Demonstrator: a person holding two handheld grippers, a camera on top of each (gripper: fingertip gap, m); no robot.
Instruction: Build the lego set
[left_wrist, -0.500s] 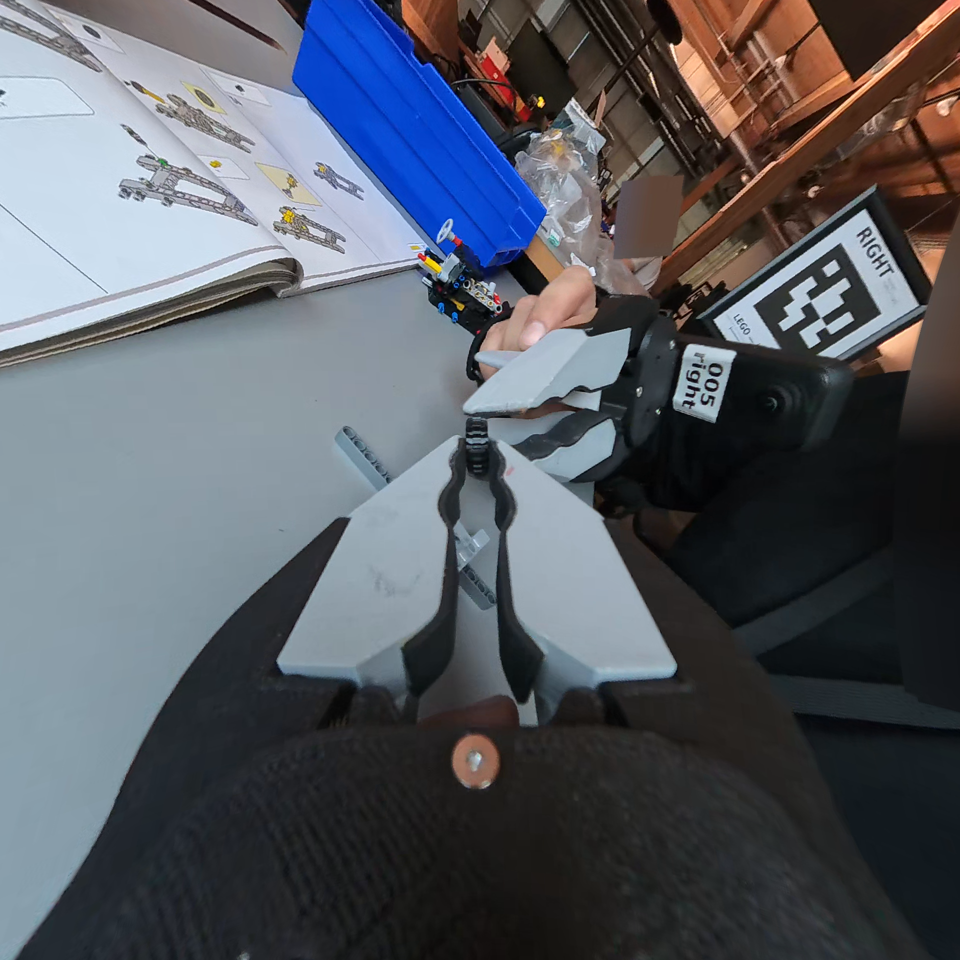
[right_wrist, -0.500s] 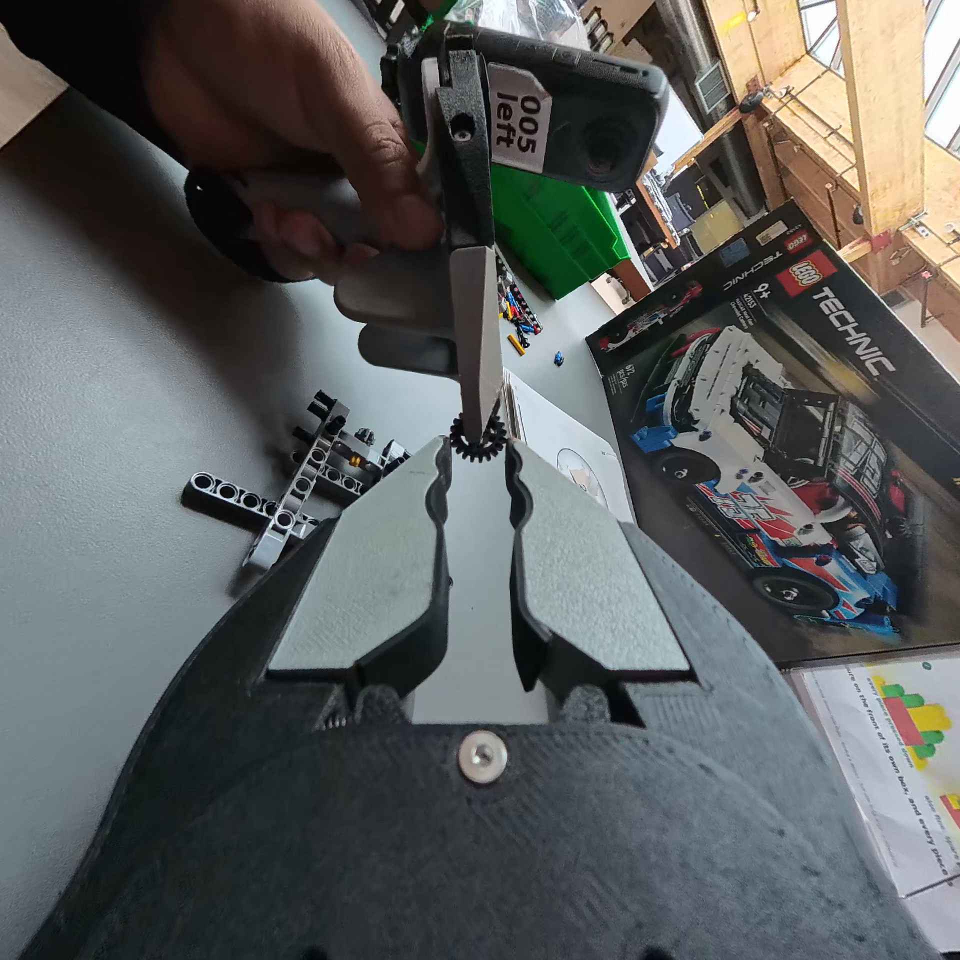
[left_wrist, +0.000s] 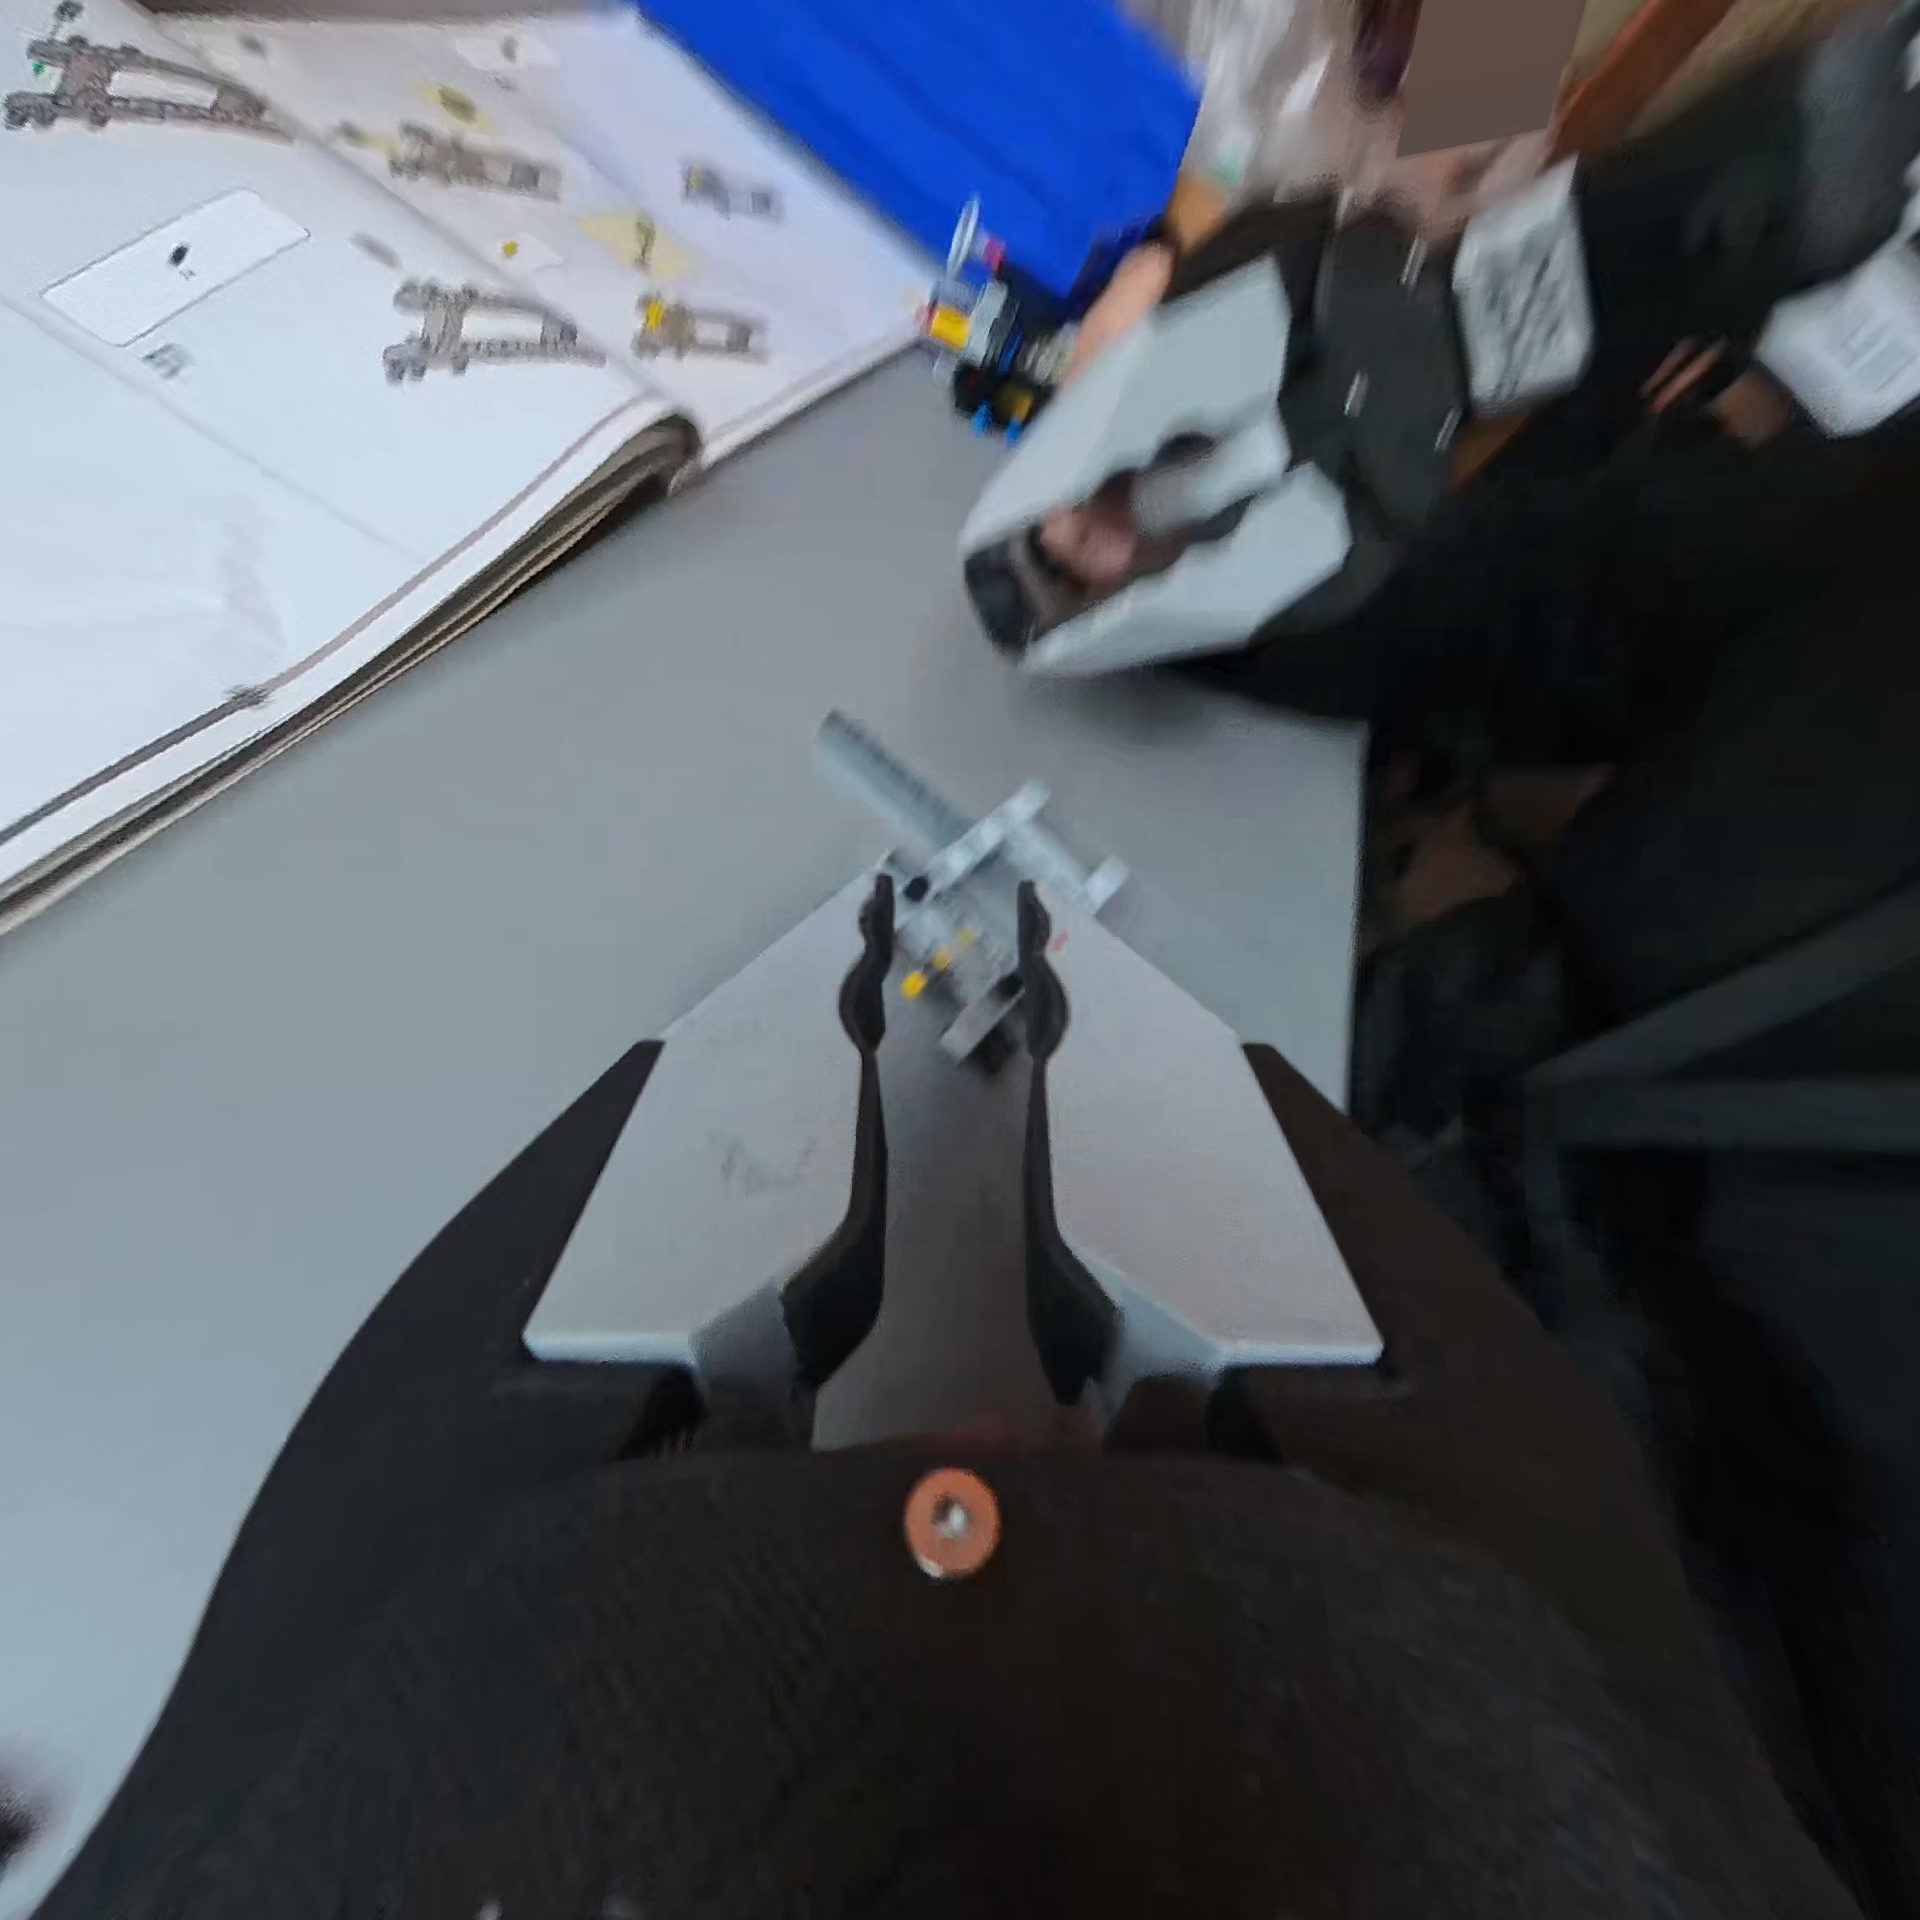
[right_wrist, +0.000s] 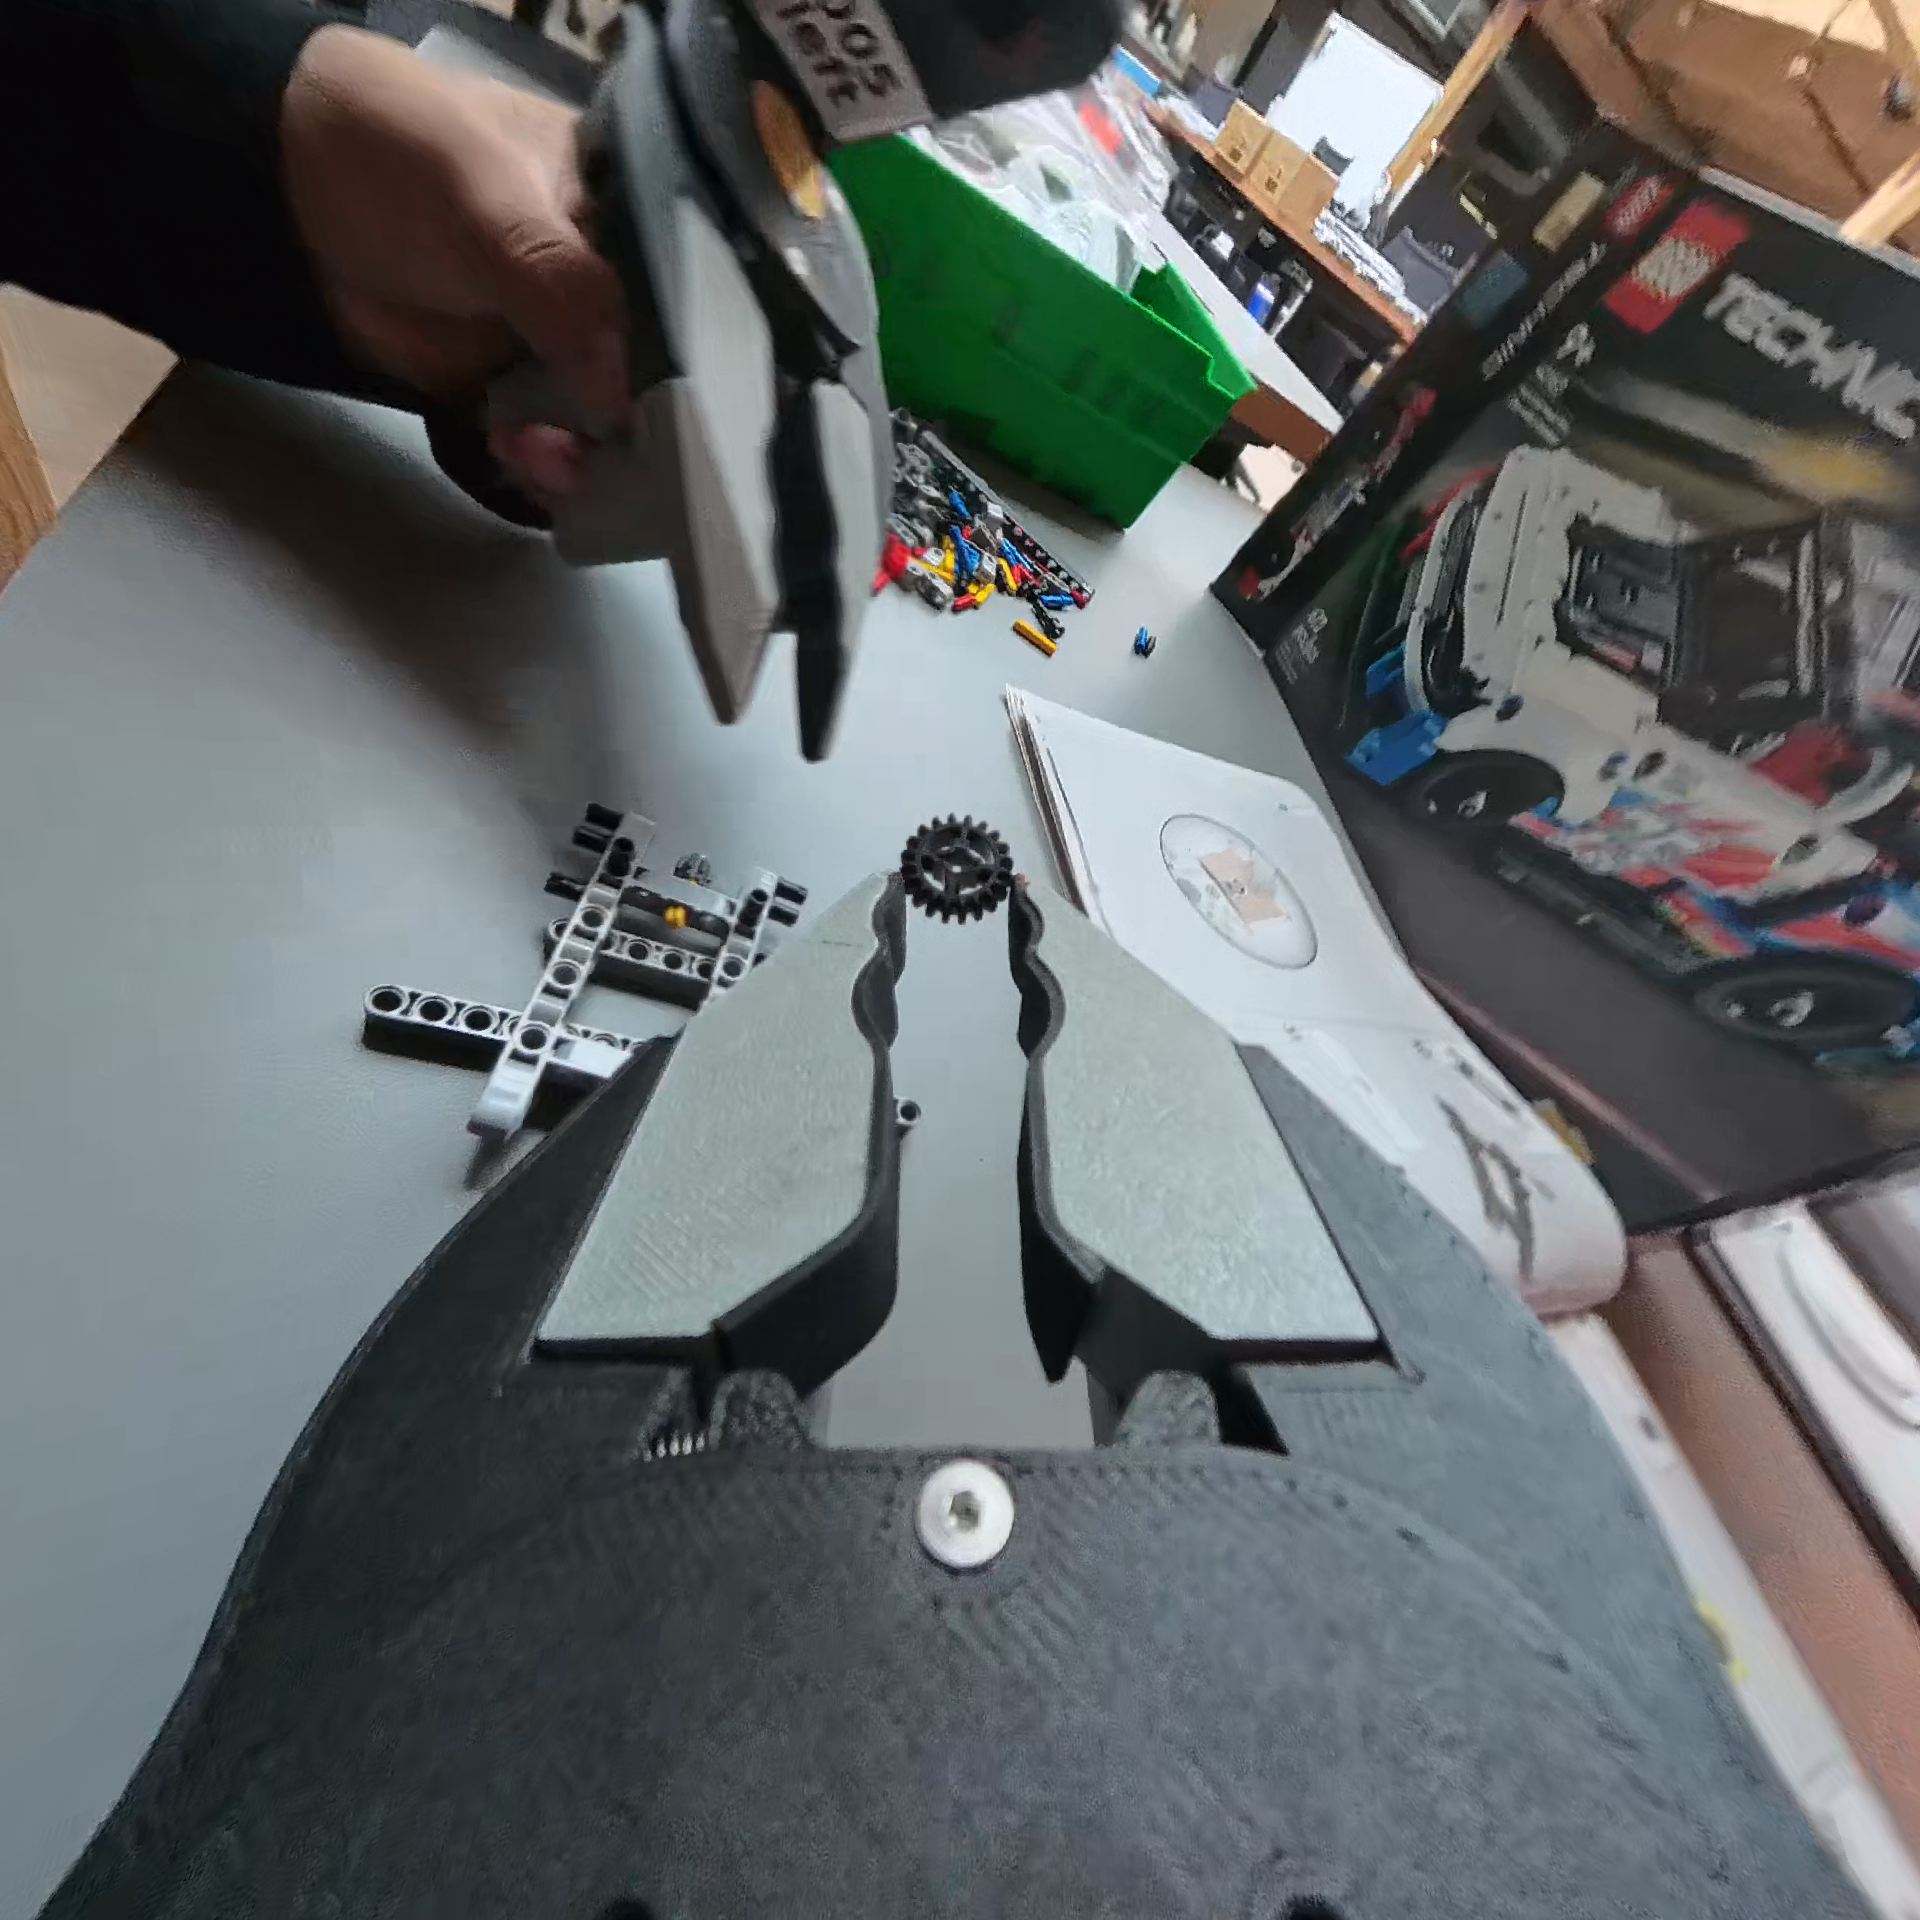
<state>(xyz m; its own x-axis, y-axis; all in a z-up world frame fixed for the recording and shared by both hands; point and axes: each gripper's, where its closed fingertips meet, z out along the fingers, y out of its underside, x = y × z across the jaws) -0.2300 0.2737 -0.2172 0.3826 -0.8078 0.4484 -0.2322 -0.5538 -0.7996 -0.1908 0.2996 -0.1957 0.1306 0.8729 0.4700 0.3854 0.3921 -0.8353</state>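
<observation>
- The right gripper (right_wrist: 956, 891) pinched a small black gear (right_wrist: 956, 869) between its two tips, the teeth of the gear touching both fingers; the gear was held up off the grey table (right_wrist: 260, 748).
- The left gripper (left_wrist: 951, 902) had its jaws parted with nothing between them. In the right wrist view it hung above the table, tips pointing down, gripped by a person's hand (right_wrist: 447, 239).
- A part-built assembly of grey and black beams (right_wrist: 582, 966) lay flat on the table, below the left gripper and just left of the right gripper's fingers. In the blurred left wrist view this assembly showed beyond and between the left gripper's open tips.
- An open instruction booklet (left_wrist: 312, 364) lay on the table, to the right of the gear.
- A pile of small coloured pieces (right_wrist: 966, 551) sat farther back, near a green bin (right_wrist: 1039, 322).
- The set's box (right_wrist: 1610, 644) stood tilted at the right edge.
- A blue bin (left_wrist: 935, 104) stood behind the booklet.
</observation>
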